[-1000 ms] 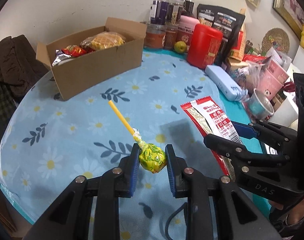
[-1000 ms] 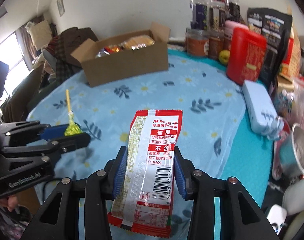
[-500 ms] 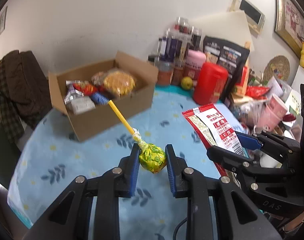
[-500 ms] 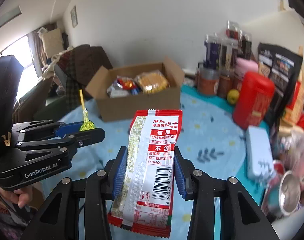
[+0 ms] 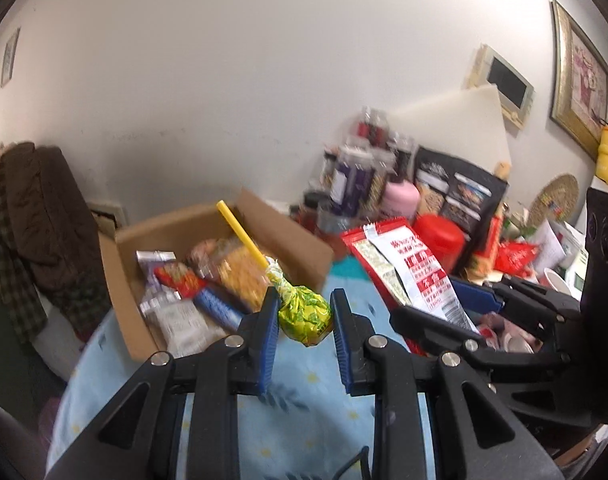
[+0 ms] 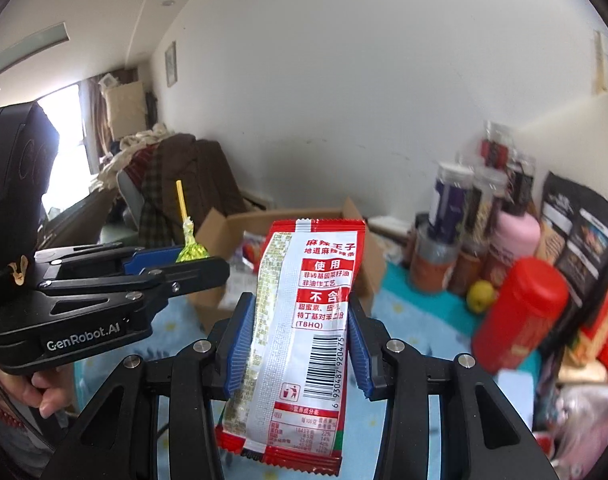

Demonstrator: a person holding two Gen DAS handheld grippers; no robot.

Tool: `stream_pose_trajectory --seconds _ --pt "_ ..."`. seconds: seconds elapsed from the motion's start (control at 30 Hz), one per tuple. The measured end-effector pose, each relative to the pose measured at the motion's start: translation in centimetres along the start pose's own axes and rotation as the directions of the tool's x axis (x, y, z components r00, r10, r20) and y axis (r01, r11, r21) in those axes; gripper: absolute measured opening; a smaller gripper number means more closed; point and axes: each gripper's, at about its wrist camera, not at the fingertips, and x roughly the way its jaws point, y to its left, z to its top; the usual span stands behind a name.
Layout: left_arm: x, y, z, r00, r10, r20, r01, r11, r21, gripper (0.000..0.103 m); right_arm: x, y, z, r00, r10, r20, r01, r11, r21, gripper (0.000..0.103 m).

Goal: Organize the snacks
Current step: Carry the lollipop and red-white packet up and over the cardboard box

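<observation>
Above the bench (image 5: 304, 396) and its open cardboard box (image 5: 220, 248) of snacks, the left gripper (image 5: 304, 320), marked "GenRobot.AI", clamps a green-wrapped lollipop (image 5: 304, 314), while the right gripper (image 6: 298, 344) grasps a red-and-silver snack packet (image 6: 304, 320) reading "(TBHQ)".

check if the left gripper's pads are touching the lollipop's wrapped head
Touching. In the left wrist view both blue pads of the left gripper press against the sides of the lollipop, whose green-yellow head hangs clamped between them, clear of the tablecloth.
</observation>
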Motion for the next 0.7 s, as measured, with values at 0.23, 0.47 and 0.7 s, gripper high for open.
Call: stream_pose_trajectory --seconds 0.23,0.47,0.7 --pt "1.5 2.5 3.6 0.997 0.050 0.056 -0.050 0.999 -0.005 0.025 3.7 0.1 3.6 0.999 0.001 0.041 0.002 0.998 -0.058 0.043" --pt "3.9 6.3 6.2 0.985 0.148 0.084 -0.145 0.989 -0.036 0.025 9.0 1.0 6.9 0.996 0.040 0.078 -0.033 0.996 -0.085 0.043" --pt "8.2 11.0 6.8 0.976 0.216 0.032 -0.212 0.973 -0.095 0.025 14.8 1.4 8.1 0.995 0.084 0.048 -0.079 0.992 -0.096 0.043"
